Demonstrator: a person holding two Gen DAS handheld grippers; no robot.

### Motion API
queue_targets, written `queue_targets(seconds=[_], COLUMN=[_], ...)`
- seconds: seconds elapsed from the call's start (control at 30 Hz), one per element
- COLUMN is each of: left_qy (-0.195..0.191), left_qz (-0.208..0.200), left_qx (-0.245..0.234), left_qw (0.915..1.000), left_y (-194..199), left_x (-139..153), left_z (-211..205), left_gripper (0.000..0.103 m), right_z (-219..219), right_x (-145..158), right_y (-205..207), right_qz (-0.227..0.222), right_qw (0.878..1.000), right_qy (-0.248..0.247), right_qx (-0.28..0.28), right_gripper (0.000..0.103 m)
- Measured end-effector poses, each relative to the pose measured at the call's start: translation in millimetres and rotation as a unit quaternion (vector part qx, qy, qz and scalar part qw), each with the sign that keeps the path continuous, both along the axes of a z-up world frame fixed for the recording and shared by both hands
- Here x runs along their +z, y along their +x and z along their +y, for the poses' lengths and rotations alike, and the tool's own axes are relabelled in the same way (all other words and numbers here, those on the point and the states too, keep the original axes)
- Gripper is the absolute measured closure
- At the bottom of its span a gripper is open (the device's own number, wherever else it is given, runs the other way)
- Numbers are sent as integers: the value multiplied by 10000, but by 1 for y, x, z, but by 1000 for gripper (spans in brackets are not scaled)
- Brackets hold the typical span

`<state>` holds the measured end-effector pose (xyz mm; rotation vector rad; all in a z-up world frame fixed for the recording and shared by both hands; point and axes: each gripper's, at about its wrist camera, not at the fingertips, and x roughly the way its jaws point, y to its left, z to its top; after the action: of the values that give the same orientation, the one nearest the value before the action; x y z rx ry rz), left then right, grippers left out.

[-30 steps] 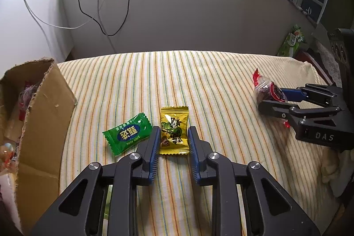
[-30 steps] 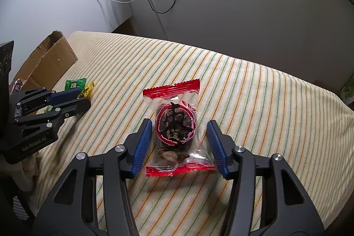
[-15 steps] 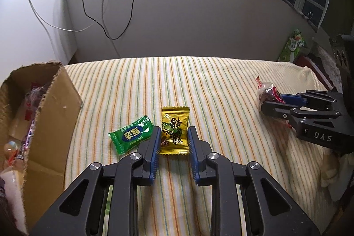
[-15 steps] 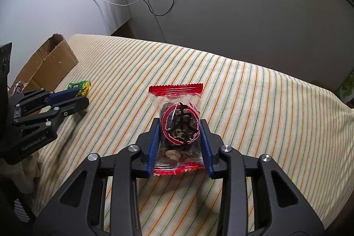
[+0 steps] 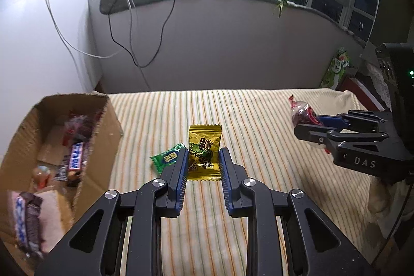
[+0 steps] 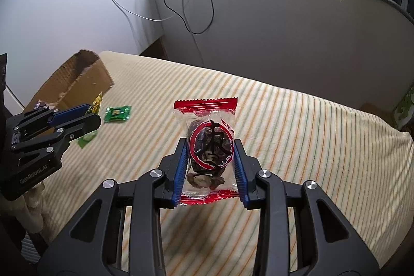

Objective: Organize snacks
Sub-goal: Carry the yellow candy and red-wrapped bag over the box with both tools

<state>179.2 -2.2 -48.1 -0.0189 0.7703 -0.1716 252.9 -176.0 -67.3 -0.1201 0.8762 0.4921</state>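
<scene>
Yellow snack packet (image 5: 204,155): glossy foil. Red-edged packet (image 6: 208,154): clear, shiny plastic film. Cardboard box (image 5: 103,131): matt, rough-edged; striped cloth (image 5: 258,120): woven, matt.

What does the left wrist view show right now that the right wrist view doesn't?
Only the left wrist view looks into the cardboard box, showing candy bars inside, and the yellow packet clamped in the left gripper. Only the right wrist view shows the red-edged packet face-on in the right gripper. Both show the striped cloth, the loose green packet and the box.
</scene>
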Motion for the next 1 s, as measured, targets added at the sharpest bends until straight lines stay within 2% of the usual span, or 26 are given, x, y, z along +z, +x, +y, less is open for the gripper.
queue_targets(seconds=[0.53, 1.0], left_qy=[-38, -15], left_qz=[-410, -529], left_qx=[392, 870], left_qw=[9984, 9948], left_y=[-45, -67], left_x=[34, 43], left_z=[44, 97], left_gripper=[81, 81], right_z=[46, 115], right_x=[28, 40], right_y=[-24, -31], right_qz=[-261, -354], right_qw=[9989, 9951], right_qy=[18, 105], right_qx=[400, 915], right_gripper=[68, 68])
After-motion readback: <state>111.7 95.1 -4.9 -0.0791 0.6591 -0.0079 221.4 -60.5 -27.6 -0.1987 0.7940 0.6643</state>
